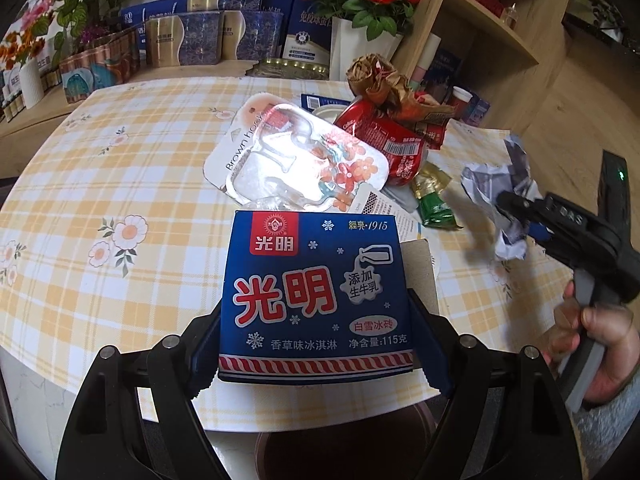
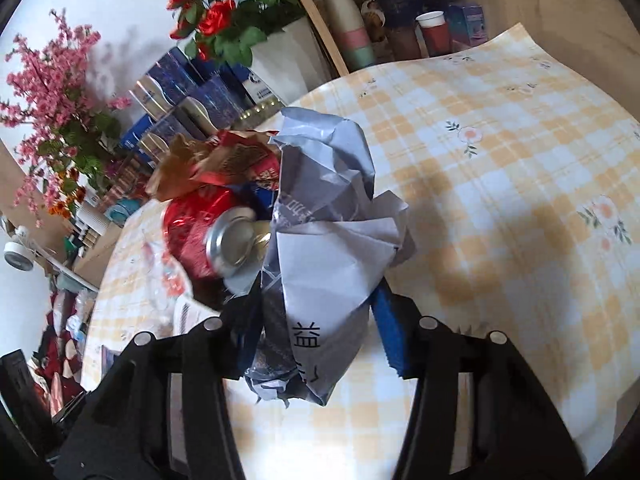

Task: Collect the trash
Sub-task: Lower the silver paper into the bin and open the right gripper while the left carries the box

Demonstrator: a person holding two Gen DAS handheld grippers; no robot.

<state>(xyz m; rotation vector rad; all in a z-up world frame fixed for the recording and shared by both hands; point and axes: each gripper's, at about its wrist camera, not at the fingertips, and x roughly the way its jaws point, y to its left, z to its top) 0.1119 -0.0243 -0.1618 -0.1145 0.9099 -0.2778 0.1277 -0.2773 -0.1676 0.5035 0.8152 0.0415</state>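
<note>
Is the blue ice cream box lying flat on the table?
No, the left gripper holds the blue ice cream box between its pads, lifted above the table.

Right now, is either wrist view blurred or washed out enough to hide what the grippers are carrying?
Left wrist: sharp, blue ice cream box print readable, glare only on the plastic blister pack. Right wrist: crumpled paper clear, red can behind it motion-smeared.

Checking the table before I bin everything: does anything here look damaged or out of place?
Yes. A crushed red can lies on its side in the litter heap on the table, under crumpled brown paper. An empty clear blister pack lies beside it. Nothing looks spilled.
</note>
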